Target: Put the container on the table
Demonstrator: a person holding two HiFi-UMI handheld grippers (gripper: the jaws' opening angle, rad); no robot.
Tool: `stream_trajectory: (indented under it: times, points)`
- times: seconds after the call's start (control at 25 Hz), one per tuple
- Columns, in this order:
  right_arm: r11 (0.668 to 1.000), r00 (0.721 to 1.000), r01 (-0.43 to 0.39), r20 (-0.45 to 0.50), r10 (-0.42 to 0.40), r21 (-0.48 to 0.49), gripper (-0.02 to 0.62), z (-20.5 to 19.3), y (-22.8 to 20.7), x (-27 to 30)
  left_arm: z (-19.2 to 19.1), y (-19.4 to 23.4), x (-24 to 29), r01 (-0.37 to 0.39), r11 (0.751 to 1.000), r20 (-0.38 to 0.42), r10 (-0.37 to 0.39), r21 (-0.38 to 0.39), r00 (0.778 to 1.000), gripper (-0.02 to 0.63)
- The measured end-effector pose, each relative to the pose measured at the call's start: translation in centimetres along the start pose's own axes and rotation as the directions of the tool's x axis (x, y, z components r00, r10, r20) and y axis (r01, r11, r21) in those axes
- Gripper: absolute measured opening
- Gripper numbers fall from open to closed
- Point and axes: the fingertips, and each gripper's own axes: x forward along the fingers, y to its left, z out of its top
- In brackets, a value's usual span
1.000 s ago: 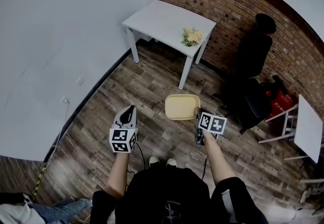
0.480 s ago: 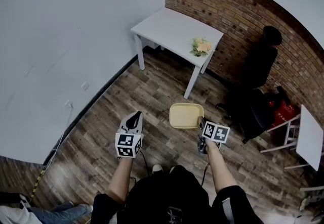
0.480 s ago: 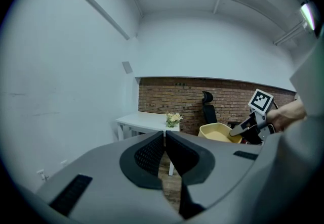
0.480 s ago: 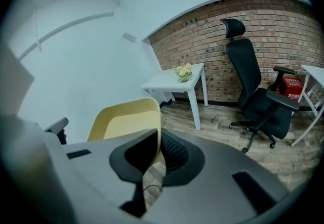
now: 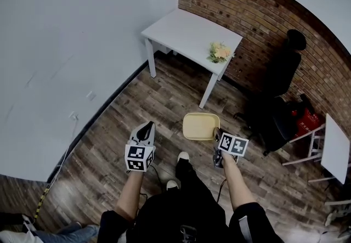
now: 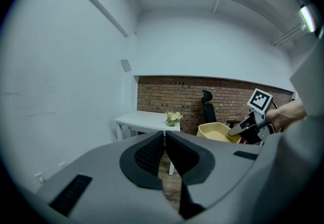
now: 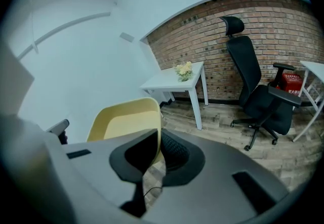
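The container (image 5: pixel 199 125), a shallow pale-yellow tub with an open top, hangs in the air over the floor, well apart from the white table (image 5: pixel 189 30) and between that table and the person. Around it the room is plain: a broad white wall (image 5: pixel 66 44) on the left meets a red-brick wall (image 5: pixel 263 17) at the far corner, and dark wood planks make up the floor (image 5: pixel 126 105). The white table stands in that corner on slim legs, its top bare apart from a small bunch of flowers (image 5: pixel 220 51) near its right-hand edge. A black office chair (image 5: pixel 279 72) stands against the bricks to the right, with a second white table (image 5: pixel 335 143) at the far right edge and a red box (image 5: pixel 306 118) between the two. The right gripper (image 5: pixel 216 134) has its jaws clenched on the container's near right rim, the thin wall pinched between the pads. The left gripper (image 6: pixel 165 142) is held out beside it with its jaws pressed together on nothing.
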Motion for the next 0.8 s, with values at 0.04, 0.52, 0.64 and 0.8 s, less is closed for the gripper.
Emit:
stream_trajectory:
  times: [0.04, 0.52, 0.64, 0.8]
  points:
    - [1.000, 1.000, 0.000, 0.001, 0.000, 0.001, 0.035, 0.3, -0.1, 0.3, 0.1, 0.2, 0.3, -0.001, 1.000, 0.000, 0.001, 0.000, 1.000, 0.025]
    - [1.000, 1.000, -0.021, -0.012, 0.022, 0.004, 0.035, 5.4, 1.5, 8.2, 1.8, 5.3, 6.5, -0.019, 1.000, -0.009, 0.019, 0.009, 1.000, 0.025]
    - [1.000, 1.000, -0.022, -0.022, 0.022, -0.003, 0.035, 7.6, 1.5, 10.5, 2.8, 6.5, 9.3, -0.018, 1.000, -0.011, 0.018, 0.010, 1.000, 0.025]
    - [1.000, 0.999, -0.025, -0.032, 0.025, 0.000, 0.035, 10.9, 1.1, 13.9, 4.2, 8.1, 13.6, -0.021, 1.000, -0.021, 0.021, 0.008, 1.000, 0.025]
